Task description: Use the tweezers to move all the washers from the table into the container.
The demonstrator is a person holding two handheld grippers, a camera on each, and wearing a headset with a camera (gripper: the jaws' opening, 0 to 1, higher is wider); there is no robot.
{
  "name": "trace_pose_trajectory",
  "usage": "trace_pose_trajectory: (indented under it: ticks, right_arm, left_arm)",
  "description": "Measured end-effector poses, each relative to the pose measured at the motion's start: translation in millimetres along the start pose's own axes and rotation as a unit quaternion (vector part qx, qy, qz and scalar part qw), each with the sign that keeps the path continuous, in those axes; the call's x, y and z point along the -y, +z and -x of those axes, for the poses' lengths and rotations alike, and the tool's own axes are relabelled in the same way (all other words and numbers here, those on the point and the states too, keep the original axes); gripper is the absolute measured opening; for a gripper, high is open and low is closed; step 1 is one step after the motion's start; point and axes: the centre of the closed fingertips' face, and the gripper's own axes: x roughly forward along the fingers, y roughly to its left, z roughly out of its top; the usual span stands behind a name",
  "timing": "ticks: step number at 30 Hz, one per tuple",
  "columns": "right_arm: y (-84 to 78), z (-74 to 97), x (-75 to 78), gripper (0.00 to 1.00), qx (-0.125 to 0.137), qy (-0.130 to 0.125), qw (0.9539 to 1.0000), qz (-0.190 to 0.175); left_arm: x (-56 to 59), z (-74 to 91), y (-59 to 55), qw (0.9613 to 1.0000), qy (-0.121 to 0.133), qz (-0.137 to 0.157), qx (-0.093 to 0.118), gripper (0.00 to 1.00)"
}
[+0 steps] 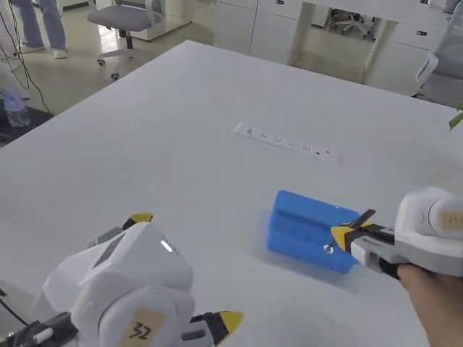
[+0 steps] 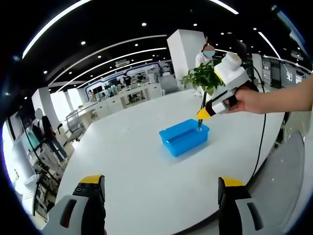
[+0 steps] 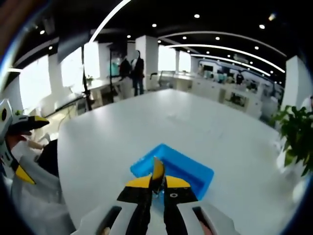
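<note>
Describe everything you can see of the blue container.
The container is a blue, rectangular, open-topped tray, plastic by its look, with a raised rim. It sits flat on the white table. The tweezers, held in the right gripper, dip into one end; whether they touch it is unclear.

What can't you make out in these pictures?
- Washers: too small and blurred to find in the head view, in or beside the blue container.
- Tweezers tips: right gripper view, hidden behind the right hand-held gripper.
- Left hand-held gripper: head view, bottom edge cuts it off.
</note>
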Motion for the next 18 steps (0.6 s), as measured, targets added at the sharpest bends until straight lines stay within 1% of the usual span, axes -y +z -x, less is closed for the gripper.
trace_pose_trajectory:
  ticks: [1,4,8,10,12,14,16,18]
  right_arm:
    - [3.4,1.7,2.0,0.04,0.001,-0.001,1.0,-0.001]
    - [10.3,-3.1,8.7,0.04,0.007,-0.007,1.0,0.002]
    - [11.0,-10.9,16.2,0.04,0.005,-0.013,0.9999,0.003]
    - [7.8,-15.6,22.8,0.04,0.0,-0.016,0.9999,0.002]
    - [1.2,-19.9,28.1,0.04,-0.01,-0.021,0.9997,0.002]
    - [-4.6,-21.1,30.8,0.04,-0.019,-0.025,0.9995,-0.001]
    - [-12.2,-26.7,34.5,0.04,-0.028,-0.025,0.9993,-0.005]
    - [-19.9,-30.4,34.7,0.04,-0.038,-0.021,0.999,-0.012]
  left_arm:
    - [-0.2,0.2,-0.4,1.0,0.0,0.0,-0.001,0.99]
    - [-0.6,0.9,-3.0,1.0,0.001,-0.002,-0.005,0.99]
    - [-1.2,1.5,-4.6,1.0,0.001,-0.004,-0.008,0.99]
    - [-1.8,1.3,-5.3,1.0,0.002,-0.003,-0.009,0.99]
    - [-2.3,1.1,-5.7,0.9999,0.003,-0.004,-0.011,0.99]
    - [-2.6,0.8,-5.3,0.9999,0.002,-0.005,-0.011,0.99]
    - [-3.4,0.1,-5.3,0.9999,0.002,-0.005,-0.012,0.99]
    - [-4.0,-1.1,-5.9,0.9999,0.002,-0.006,-0.014,0.99]
